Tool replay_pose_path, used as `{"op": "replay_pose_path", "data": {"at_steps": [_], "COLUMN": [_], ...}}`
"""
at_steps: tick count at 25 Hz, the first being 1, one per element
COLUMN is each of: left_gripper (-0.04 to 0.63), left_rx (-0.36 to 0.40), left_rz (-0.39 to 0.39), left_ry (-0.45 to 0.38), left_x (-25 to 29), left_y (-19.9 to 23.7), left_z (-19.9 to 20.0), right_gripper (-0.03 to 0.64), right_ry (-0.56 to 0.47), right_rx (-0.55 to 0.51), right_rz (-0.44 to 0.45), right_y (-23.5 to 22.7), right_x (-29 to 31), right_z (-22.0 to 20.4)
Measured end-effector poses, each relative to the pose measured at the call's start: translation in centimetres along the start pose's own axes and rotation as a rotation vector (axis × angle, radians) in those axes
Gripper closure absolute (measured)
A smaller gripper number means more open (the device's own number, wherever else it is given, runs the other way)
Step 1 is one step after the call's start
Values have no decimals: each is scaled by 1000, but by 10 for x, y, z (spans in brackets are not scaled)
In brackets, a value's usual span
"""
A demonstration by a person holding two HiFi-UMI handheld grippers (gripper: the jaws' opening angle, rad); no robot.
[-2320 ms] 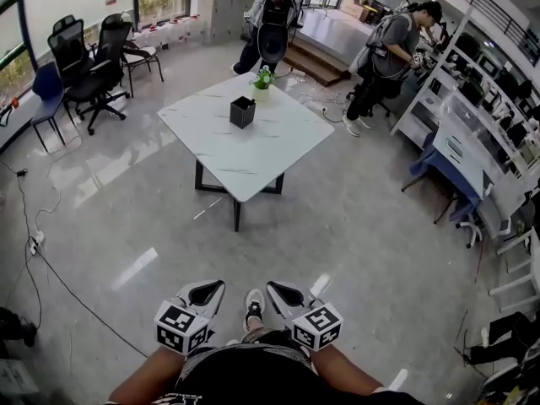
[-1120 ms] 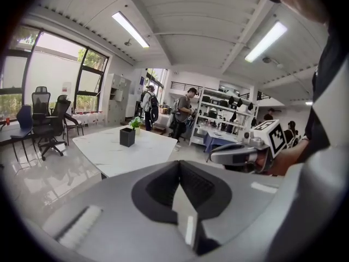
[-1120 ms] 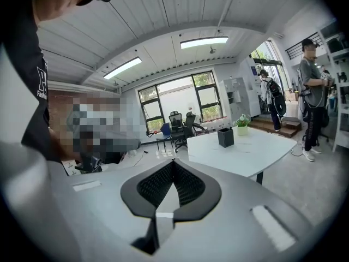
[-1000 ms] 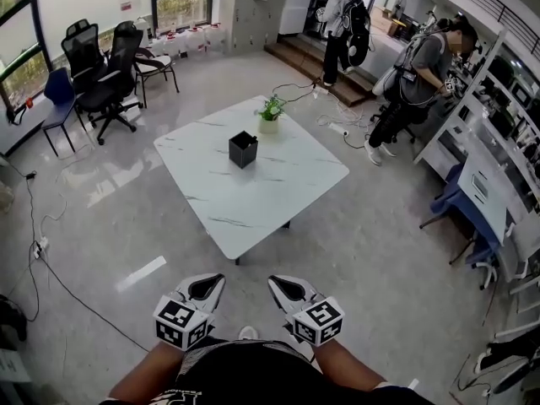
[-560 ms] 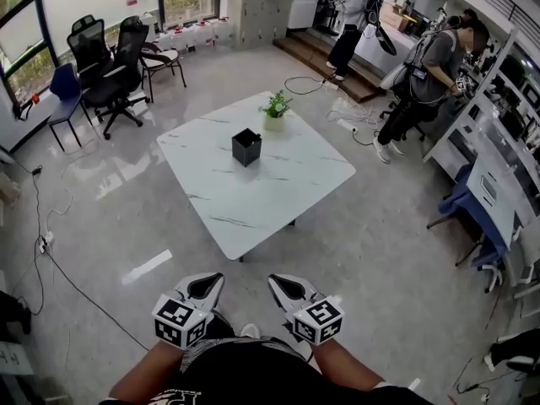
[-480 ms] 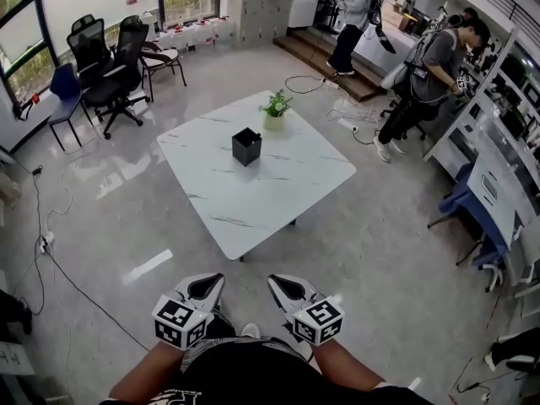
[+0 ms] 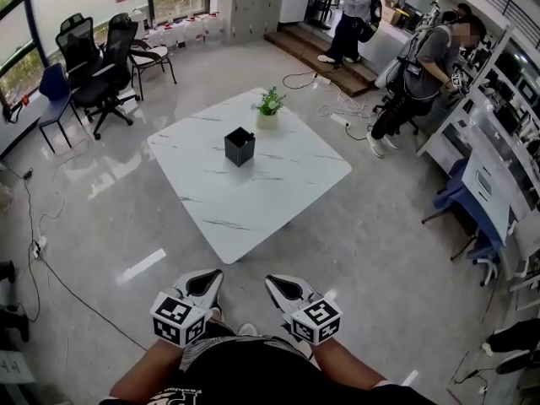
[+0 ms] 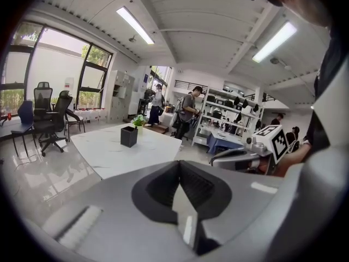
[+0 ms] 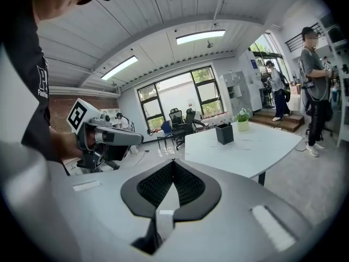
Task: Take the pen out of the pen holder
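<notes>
Twice empty: carries left tongs [image 7: 211, 277] and right tongs [image 7: 272, 282] clenched on nothing, low at the waist, well apart from the black square pen holder [image 7: 240, 146] on the white marble-patterned bench [image 7: 253, 201], seemingly just for the approach; cannot make out the pen inside.

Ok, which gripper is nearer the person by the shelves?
Right. The right gripper sits far back from the person, who stands ahead-right; the left gripper is beside it, further left.
</notes>
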State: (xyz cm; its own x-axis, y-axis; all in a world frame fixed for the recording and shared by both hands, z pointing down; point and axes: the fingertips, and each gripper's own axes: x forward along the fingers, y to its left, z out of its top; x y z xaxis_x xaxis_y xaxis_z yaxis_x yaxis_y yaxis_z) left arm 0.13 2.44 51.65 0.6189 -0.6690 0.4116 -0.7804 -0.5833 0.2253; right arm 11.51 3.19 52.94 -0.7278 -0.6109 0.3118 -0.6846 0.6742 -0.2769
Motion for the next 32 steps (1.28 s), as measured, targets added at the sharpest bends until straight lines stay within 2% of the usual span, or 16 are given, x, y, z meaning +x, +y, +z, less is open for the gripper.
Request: {"op": "replay_pose_path", "data": {"at_steps": [7, 16, 32], "left_gripper": [538, 538, 538], "left_rx": [19, 44, 88], "left_rz": [-3, -32, -113], "left_ry": [16, 3, -8], "left_x": [11, 39, 67], "left_y": [31, 80, 172], "left_z": [11, 50, 98], "right_gripper": [617, 617, 617], "right_ry": [12, 4, -11], "right_rx": [-3, -11, 3], "right_rz": [-17, -40, -148], "right_y": [-14, -36, -64], "right_x": [28, 76, 161], "right_z": [16, 49, 93]}}
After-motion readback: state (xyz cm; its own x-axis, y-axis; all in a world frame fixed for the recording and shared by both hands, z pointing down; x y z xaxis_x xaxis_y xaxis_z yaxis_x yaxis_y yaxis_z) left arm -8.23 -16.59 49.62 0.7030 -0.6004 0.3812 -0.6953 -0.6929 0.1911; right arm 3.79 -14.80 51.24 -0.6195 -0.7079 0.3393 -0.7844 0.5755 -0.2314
